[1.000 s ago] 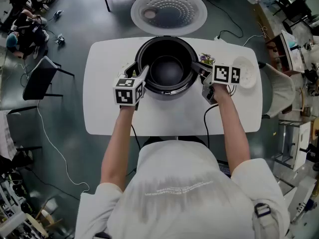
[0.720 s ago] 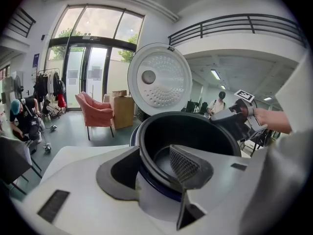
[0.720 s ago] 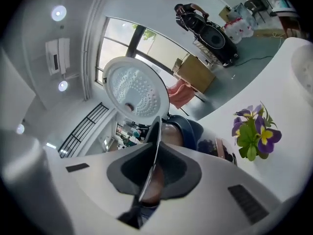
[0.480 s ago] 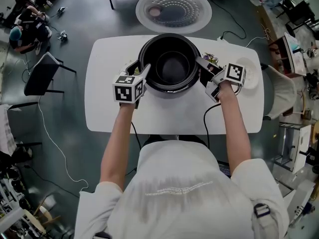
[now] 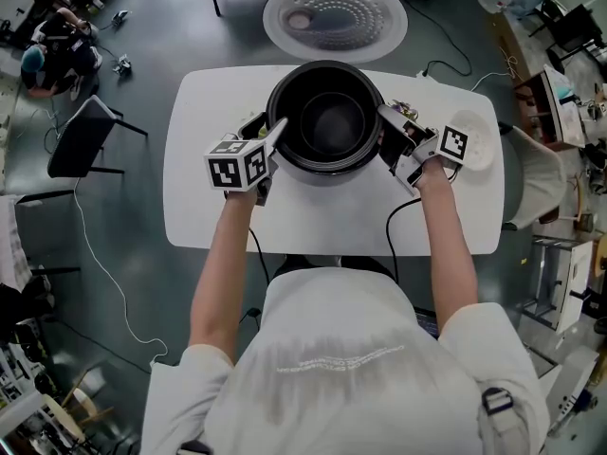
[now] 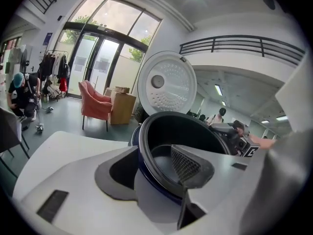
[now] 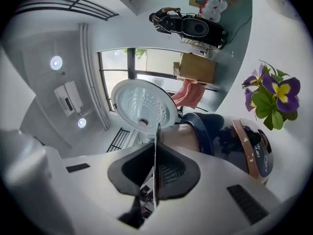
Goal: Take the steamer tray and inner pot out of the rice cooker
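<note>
White tabletop; inner pot rim between wide, just-opened left fingers, pinched by just-closed right fingers

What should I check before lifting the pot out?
1. Lid open: ok.
2. Right gripper gripping pot rim: ok; jaws have just been closing, rim pinched between them.
3. Left gripper gripping rim: not ok; jaws have just been opening, rim between them, pads off it.
4. Pot level: cannot tell.
5. Bare table in front for set-down: ok.
</note>
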Demonstrator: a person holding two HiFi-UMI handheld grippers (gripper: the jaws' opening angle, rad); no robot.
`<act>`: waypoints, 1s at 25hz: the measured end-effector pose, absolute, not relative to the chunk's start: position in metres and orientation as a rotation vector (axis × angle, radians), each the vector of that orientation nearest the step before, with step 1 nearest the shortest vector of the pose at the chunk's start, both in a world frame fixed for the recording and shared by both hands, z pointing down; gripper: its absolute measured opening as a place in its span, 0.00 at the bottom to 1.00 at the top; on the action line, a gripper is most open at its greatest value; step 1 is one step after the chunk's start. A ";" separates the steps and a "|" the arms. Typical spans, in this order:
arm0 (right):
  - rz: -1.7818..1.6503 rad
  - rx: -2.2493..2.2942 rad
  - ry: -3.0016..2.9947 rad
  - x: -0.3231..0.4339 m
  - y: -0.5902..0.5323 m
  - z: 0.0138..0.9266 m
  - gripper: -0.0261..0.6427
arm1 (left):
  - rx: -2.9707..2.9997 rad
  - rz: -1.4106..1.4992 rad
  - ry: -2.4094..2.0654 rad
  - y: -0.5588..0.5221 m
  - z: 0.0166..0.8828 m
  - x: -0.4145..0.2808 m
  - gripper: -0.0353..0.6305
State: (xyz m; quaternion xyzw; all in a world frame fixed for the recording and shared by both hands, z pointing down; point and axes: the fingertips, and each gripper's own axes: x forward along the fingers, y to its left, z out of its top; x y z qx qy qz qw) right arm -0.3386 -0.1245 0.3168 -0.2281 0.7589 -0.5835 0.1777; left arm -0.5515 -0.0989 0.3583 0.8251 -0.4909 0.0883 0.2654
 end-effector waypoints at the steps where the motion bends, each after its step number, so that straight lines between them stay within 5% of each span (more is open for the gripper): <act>1: -1.654 -0.637 2.132 -0.338 -0.126 0.316 0.10 | 2.224 0.241 -1.319 -0.100 0.359 -0.551 0.39; 20: -1.659 -0.536 1.993 -0.343 -0.145 0.301 0.11 | 2.206 0.218 -1.277 -0.106 0.359 -0.554 0.37; 25: -1.621 -0.556 2.031 -0.341 -0.144 0.300 0.11 | 2.123 0.154 -1.256 -0.111 0.358 -0.558 0.19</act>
